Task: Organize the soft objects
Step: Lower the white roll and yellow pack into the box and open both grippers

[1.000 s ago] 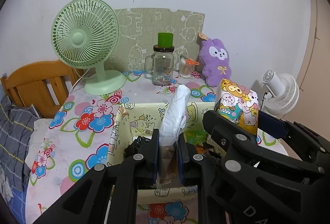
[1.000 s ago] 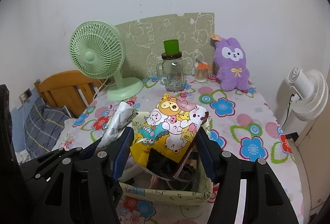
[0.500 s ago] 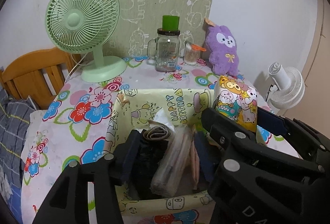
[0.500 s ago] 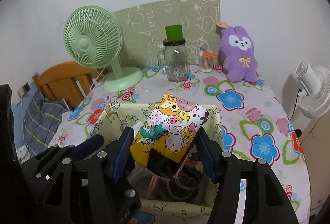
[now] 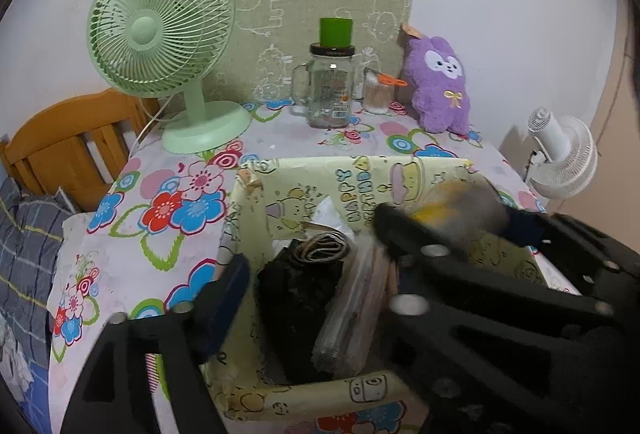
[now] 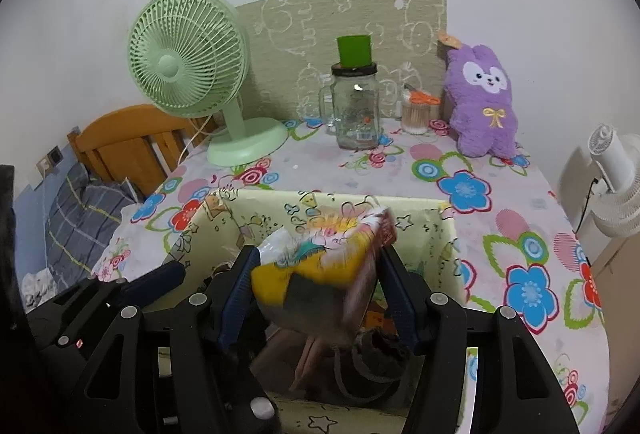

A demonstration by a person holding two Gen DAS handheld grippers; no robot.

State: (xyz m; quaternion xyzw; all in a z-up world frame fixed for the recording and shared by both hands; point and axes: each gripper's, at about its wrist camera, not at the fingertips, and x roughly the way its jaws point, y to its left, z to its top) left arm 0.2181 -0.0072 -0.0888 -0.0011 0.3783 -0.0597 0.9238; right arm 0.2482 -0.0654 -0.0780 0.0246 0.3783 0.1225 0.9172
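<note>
A cream cartoon-printed box (image 5: 320,164) stands on the flowered table. Inside lie a clear-wrapped bundle (image 5: 352,306), a black soft item (image 5: 300,286) and a brown roll (image 5: 324,248). My left gripper (image 5: 316,286) straddles them with its jaws opening; the bundle rests between them untouched. Its right finger is hidden behind the right gripper. My right gripper (image 6: 318,290) is shut on a yellow cartoon packet (image 6: 320,262), blurred and tilted, low over the box (image 6: 400,204). The left gripper's blue pad (image 6: 152,282) shows at lower left. A purple plush (image 6: 482,102) sits at the table's back.
At the back stand a green fan (image 5: 160,34), a glass jar with a green lid (image 5: 330,90) and a small toothpick jar (image 5: 376,94). A white fan (image 5: 564,154) is off the table's right edge. A wooden headboard (image 5: 68,150) and bedding lie left.
My left gripper opened and let go of the clear-wrapped bundle, which now lies in the box. My right gripper moved down toward the box with the packet.
</note>
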